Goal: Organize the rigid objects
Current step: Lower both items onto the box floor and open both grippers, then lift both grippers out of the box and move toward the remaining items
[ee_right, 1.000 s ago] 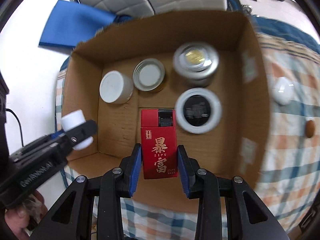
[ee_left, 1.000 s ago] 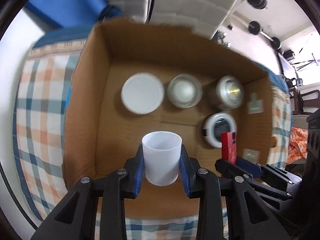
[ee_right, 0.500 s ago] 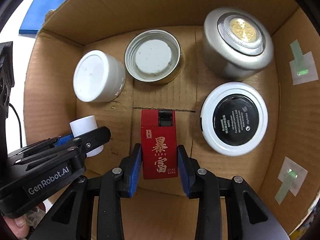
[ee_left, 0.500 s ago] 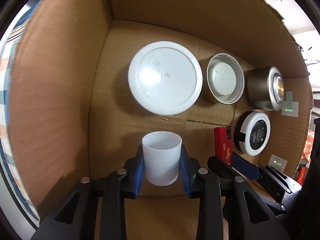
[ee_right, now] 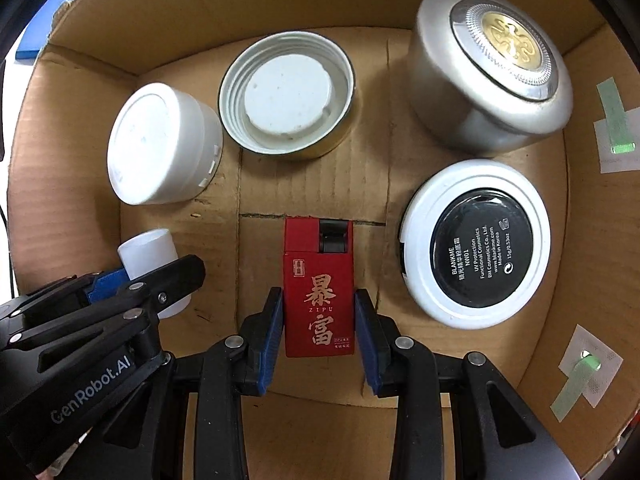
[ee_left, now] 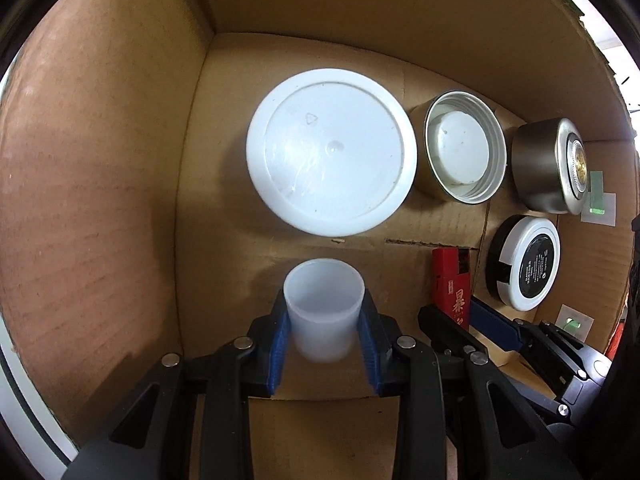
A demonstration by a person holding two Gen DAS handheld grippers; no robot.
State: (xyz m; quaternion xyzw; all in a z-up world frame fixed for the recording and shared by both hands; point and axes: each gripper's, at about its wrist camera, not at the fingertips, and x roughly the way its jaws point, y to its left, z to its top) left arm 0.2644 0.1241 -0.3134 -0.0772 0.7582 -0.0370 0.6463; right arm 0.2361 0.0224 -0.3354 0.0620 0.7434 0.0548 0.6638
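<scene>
Placement is the step in hand, I judge: both tools are low inside the cardboard box (ee_right: 100,20). My left gripper (ee_left: 324,338) clamps a small white cup (ee_left: 323,308); my right gripper (ee_right: 319,334) pinches a red lighter box (ee_right: 319,302), just off to my left tool's right. Ahead of the cup sits a white jar (ee_left: 331,151); beyond the lighter box an upturned metal lid (ee_right: 286,94), with a black-and-white compact (ee_right: 475,242) to its right and a silver tin (ee_right: 490,66) farthest. Next I should ease each piece onto bare floor, then loosen.
</scene>
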